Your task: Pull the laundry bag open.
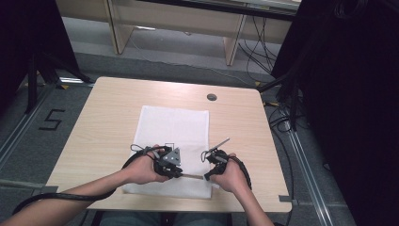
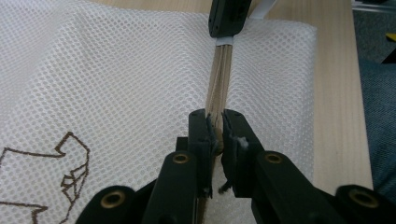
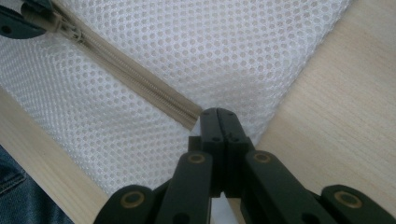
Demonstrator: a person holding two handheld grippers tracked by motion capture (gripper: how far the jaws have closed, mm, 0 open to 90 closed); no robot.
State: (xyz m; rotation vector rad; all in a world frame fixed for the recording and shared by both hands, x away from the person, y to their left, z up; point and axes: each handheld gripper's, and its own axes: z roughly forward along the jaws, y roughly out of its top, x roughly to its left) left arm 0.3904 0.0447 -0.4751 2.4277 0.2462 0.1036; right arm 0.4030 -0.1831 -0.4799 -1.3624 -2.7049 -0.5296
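At the table's (image 1: 108,101) near edge, the left gripper (image 2: 215,133) pinches the zipper pull (image 2: 216,135) of the white mesh bag (image 1: 174,127); the right gripper (image 3: 218,122), jaws fully shut, clamps the bag's corner at the zipper's (image 3: 126,70) end. The high view shows the bag lying flat mid-table, stretching far; the left gripper view adds a brown printed outline (image 2: 70,172) on the mesh.

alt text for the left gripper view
The left gripper pinches the zipper pull on a beige zipper running across a white mesh bag on a wooden table. The right gripper clamps the zipper's far end.
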